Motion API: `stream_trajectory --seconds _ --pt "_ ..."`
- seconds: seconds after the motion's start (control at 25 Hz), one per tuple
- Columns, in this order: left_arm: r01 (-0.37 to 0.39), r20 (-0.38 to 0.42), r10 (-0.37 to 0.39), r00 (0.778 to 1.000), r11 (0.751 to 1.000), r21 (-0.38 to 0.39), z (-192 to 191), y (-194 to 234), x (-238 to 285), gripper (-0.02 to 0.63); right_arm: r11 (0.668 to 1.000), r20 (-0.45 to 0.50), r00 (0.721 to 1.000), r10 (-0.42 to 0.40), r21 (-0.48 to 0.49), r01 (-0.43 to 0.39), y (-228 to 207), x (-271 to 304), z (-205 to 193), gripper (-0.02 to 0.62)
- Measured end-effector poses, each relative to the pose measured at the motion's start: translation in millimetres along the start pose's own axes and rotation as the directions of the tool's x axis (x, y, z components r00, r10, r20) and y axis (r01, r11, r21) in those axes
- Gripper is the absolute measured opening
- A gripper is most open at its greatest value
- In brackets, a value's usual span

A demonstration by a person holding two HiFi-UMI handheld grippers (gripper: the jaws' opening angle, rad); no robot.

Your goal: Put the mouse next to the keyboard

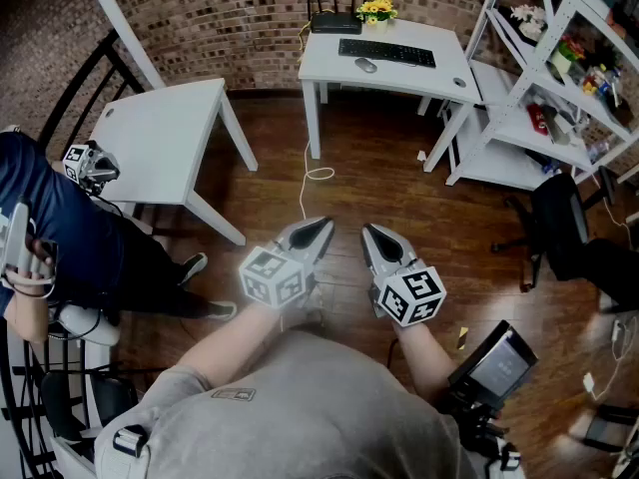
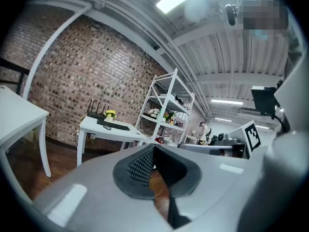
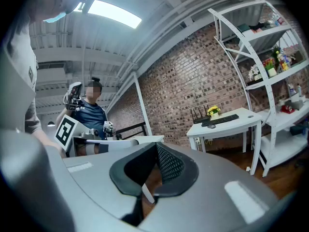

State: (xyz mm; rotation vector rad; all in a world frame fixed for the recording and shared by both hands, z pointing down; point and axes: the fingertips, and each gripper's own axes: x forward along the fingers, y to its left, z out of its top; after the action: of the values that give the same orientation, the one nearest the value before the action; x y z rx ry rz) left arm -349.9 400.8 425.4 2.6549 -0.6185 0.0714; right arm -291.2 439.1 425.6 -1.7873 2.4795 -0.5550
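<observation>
White desk (image 1: 424, 78) bears small grey mouse (image 1: 365, 65); left gripper (image 1: 324, 226) and right gripper (image 1: 367, 231) jaws together.

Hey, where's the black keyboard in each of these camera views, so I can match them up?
Head view: keyboard at top centre, on the far white desk.
Left gripper view: keyboard small, left of centre, on that desk.
Right gripper view: keyboard right of centre, on that desk.
Shared landmark: the yellow flowers behind the keyboard, beside the router.
</observation>
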Motion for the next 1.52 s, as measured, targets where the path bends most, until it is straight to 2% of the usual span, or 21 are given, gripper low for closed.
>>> stream_trajectory --seconds 0.16,0.32,0.44,0.72,1.0,1.12,1.24,1.32,1.44,1.52 --pt "0.019 0.0 -0.019 1.0 1.0 -0.008 40.8 39.8 28.6 -0.008 1.0 -0.008 1.0 -0.03 -0.003 0.03 -19.6 49.1 34.1 0.006" --pt "0.037 -0.007 -0.037 0.999 0.999 -0.006 65.0 80.6 53.6 -0.008 0.998 -0.013 0.998 -0.063 -0.02 0.063 -37.2 94.4 54.7 0.006" --pt "0.059 -0.016 -0.058 0.998 0.998 0.034 71.1 104.2 68.1 -0.008 0.996 -0.019 0.997 -0.079 -0.034 0.079 -48.3 121.8 57.9 0.006" --pt "0.058 -0.02 -0.057 0.998 0.998 0.009 71.2 142.4 97.6 -0.008 0.995 -0.045 0.995 -0.093 -0.045 0.091 -76.5 158.8 54.2 0.006" --pt "0.002 -0.018 -0.002 1.0 1.0 0.024 81.9 166.0 152.6 -0.008 0.997 -0.04 0.998 -0.056 -0.048 0.054 -133.1 186.8 69.6 0.006" --pt "-0.009 -0.018 0.009 1.0 1.0 0.025 90.4 171.4 192.4 -0.008 0.997 -0.035 0.997 -0.064 -0.051 0.062 -172.5 193.4 84.9 0.006" --pt "-0.054 -0.007 0.055 0.998 0.998 0.02 97.1 185.2 223.3 -0.008 0.998 -0.041 0.998 -0.046 -0.04 0.044 -204.8 205.2 93.6 0.006" --pt "-0.04 -0.007 0.04 0.999 0.999 0.017 98.6 177.7 259.0 -0.008 0.997 -0.034 0.997 -0.069 -0.036 0.067 -239.9 198.5 102.8 0.006" --pt "-0.1 0.024 0.099 0.995 0.995 0.017 112.1 188.8 273.7 -0.008 0.999 -0.048 0.999 -0.003 -0.05 0.001 -256.8 219.2 111.5 0.006" --pt "-0.118 0.027 0.117 0.993 0.993 0.011 111.7 189.9 290.0 -0.008 0.998 -0.055 0.998 0.011 -0.053 -0.014 -273.5 222.4 114.1 0.006"
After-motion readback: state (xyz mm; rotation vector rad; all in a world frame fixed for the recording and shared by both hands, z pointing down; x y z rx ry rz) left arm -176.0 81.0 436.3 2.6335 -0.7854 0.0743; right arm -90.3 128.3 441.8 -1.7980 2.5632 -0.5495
